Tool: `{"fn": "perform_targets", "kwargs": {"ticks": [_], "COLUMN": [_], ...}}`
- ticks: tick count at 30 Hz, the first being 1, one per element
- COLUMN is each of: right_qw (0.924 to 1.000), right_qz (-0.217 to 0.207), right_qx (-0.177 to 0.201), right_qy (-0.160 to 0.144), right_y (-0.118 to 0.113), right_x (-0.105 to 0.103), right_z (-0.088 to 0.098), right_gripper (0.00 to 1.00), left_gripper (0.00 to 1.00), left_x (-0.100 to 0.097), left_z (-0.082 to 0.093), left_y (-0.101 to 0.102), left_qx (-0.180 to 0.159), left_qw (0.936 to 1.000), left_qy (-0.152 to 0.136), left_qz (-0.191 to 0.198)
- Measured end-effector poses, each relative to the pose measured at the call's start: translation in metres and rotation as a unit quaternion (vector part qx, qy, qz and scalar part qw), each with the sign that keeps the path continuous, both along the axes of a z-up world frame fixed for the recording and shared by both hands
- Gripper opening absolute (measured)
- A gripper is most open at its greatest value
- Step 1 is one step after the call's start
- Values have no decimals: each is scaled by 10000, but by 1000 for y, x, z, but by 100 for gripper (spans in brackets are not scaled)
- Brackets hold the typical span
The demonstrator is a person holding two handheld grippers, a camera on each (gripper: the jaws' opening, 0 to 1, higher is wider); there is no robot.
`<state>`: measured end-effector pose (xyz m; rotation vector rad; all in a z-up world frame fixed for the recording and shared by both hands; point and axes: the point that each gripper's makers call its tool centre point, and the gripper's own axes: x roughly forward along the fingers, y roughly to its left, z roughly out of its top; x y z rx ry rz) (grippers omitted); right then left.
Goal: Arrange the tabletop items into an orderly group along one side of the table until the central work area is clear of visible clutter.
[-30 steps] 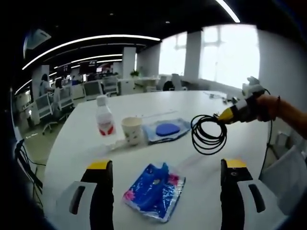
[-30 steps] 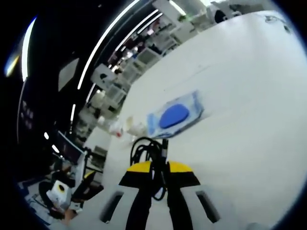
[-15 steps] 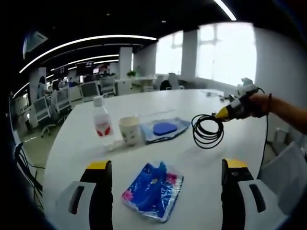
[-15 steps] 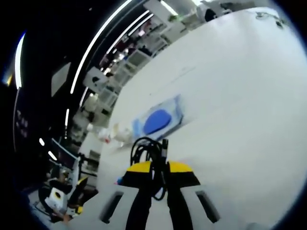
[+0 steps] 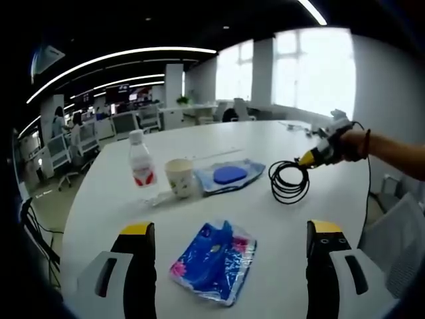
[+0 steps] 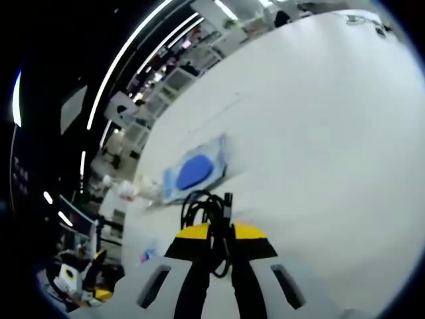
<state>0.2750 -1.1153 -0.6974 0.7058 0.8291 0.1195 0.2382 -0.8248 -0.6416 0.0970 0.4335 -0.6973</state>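
Early: right gripper (image 6: 212,234) pinches coiled black cable (image 5: 288,183) mid-air; left gripper (image 5: 229,232) spread over crinkly blue packet (image 5: 212,259) (uncollected).

No text is being made out anywhere: the red-and-white label on the bottle (image 5: 142,171) and the print on the blue packet (image 5: 214,261) are too blurred.
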Motion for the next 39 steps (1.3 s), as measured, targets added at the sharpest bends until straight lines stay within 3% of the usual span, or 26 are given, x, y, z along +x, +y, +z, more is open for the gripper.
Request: {"fn": "perform_targets", "kwargs": {"ticks": [9, 13, 20, 39], "right_qw": [9998, 9991, 9982, 9966], "right_qz": [-101, -99, -163, -163], "right_qx": [-66, -348, -487, -603], "right_qy": [147, 227, 326, 537], "right_y": [-13, -20, -29, -34], "right_x": [7, 7, 14, 22], "right_z": [-14, -22, -34, -54], "right_gripper": [6, 6, 6, 7], "left_gripper": [93, 93, 92, 90], "left_x": [0, 2, 5, 3], "left_z": [-5, -5, -4, -7], "left_y": [5, 7, 9, 21], "left_qx": [41, 100, 80, 128], "left_qw": [9999, 9999, 9998, 9994], "left_qy": [63, 59, 33, 83], "left_qz": [80, 79, 170, 306]}}
